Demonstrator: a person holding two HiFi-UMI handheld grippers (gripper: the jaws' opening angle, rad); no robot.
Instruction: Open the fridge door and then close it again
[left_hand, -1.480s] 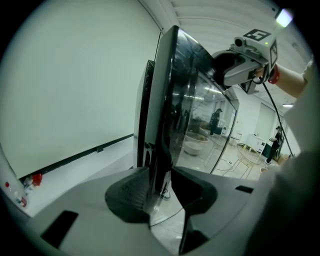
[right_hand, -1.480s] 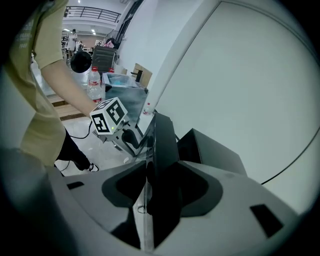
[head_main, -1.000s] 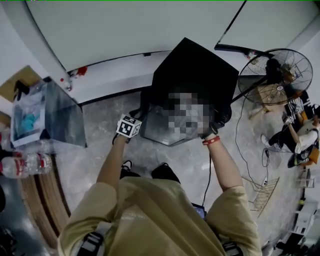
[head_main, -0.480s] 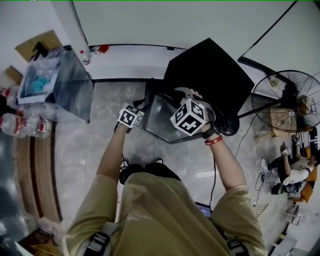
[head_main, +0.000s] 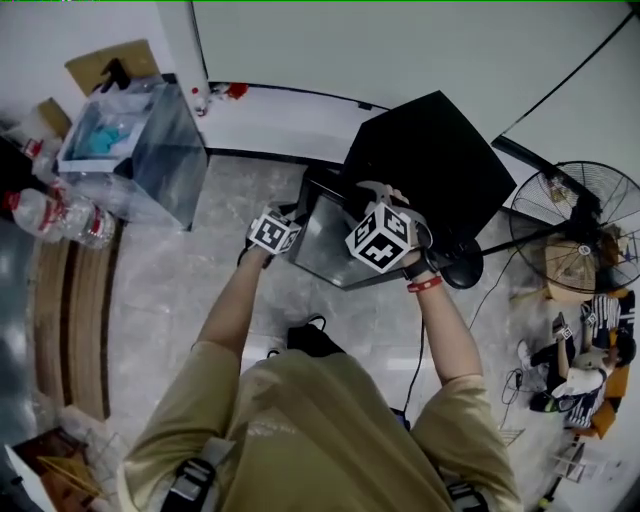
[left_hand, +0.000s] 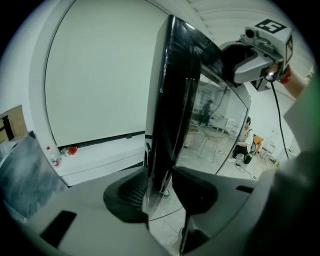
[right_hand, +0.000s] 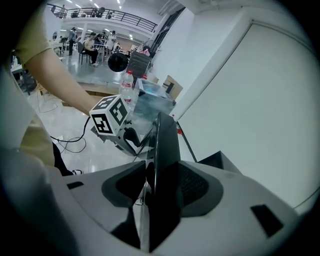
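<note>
Two grippers hold the fridge door, which stands at the near face of the black fridge. Our left gripper pinches the door's edge with a pad on each face, and our right gripper clamps the same panel further along. A clear bin and water bottles sit to our left. A floor fan and seated people are to our right, and a cable trails by our feet. The white wall ledge runs close behind the fridge, and bare floor lies open between door and bin. Against a second ago, the bin sits nearer centre frame, and the fan lies lower and further right.
</note>
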